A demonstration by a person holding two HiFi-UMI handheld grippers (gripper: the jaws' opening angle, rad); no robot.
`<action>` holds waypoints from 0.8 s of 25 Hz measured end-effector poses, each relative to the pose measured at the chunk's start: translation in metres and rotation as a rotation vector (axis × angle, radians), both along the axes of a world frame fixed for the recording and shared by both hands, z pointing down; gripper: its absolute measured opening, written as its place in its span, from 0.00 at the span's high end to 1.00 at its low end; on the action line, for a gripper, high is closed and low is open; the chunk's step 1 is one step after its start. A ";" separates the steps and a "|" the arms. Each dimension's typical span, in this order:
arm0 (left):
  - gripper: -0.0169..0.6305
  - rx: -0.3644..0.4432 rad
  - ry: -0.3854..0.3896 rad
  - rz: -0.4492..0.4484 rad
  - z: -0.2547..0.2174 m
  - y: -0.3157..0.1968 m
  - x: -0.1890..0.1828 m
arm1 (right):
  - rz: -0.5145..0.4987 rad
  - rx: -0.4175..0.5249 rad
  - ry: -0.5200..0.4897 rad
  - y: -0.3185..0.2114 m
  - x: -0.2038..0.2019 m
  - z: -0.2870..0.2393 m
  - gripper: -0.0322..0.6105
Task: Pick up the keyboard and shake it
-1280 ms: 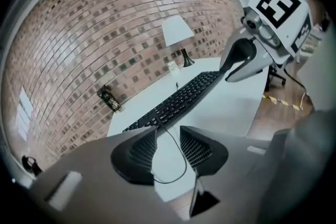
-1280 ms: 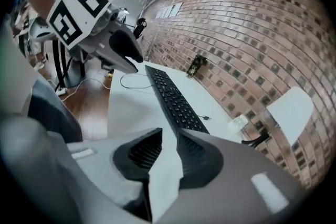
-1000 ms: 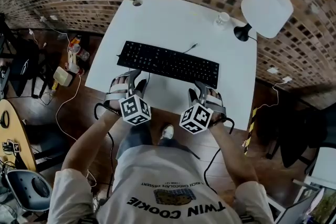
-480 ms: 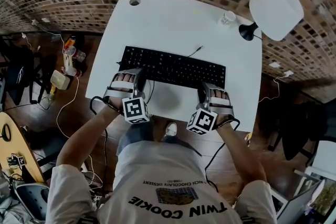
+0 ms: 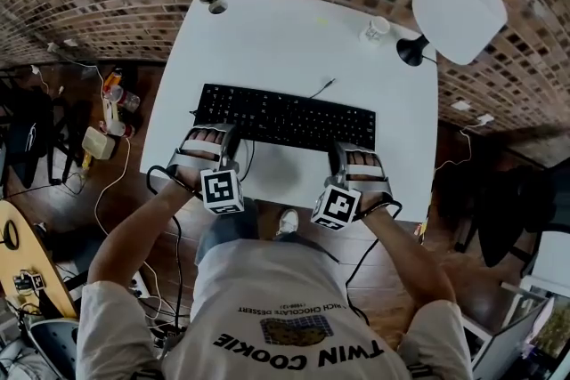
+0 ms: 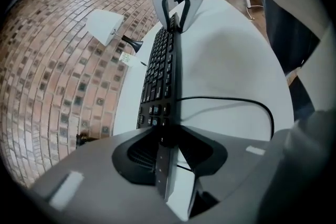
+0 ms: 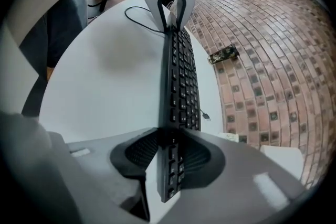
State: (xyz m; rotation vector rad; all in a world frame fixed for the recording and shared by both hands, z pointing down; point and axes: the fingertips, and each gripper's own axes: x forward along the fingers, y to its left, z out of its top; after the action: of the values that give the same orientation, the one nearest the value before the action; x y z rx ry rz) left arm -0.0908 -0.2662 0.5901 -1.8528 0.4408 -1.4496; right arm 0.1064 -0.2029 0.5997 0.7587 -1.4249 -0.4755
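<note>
We had reached the gripping step; the lift and the shake were both left to do. The keyboard (image 5: 285,116) lay flat on the white bench (image 5: 294,31), toward its front edge, with its long side running across us. Our left claw (image 5: 212,134) sat at the keyboard's left end and our right claw (image 5: 354,152) at its right end, both on the near edge.

In the left gripper view the jaws had just been closing, and the thin end of the keyboard stood between them, pinched on both faces. In the right gripper view the jaws had likewise just been closing and gripped the other end, set a little wider.

As far as we could judge, the keyboard was not yet off the bench, since no gap showed beneath it. What remained was to raise both ends together, keep them level, and shake.
</note>
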 end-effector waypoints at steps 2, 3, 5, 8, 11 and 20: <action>0.77 -0.047 0.001 0.004 -0.002 0.001 0.001 | 0.000 -0.032 -0.041 0.001 -0.001 -0.004 0.77; 0.77 -0.079 -0.003 0.008 -0.003 0.001 0.001 | -0.004 -0.055 -0.057 0.001 -0.002 -0.007 0.77; 0.77 -0.139 -0.025 0.018 -0.008 0.000 -0.002 | -0.014 -0.109 -0.084 0.001 -0.002 -0.015 0.77; 0.78 -0.228 -0.052 0.043 -0.018 -0.003 -0.003 | -0.022 -0.193 -0.122 0.000 -0.003 -0.027 0.77; 0.78 -0.315 -0.084 0.077 -0.025 -0.005 -0.004 | -0.015 -0.263 -0.179 0.000 -0.006 -0.036 0.77; 0.78 -0.617 -0.163 0.183 -0.049 -0.015 -0.002 | 0.022 -0.466 -0.313 -0.004 -0.009 -0.061 0.78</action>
State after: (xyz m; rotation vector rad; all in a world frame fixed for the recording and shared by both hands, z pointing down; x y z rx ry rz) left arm -0.0924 -0.2808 0.5416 -2.1401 -0.2880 -1.7127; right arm 0.0970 -0.2068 0.5390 0.4801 -1.7333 0.0042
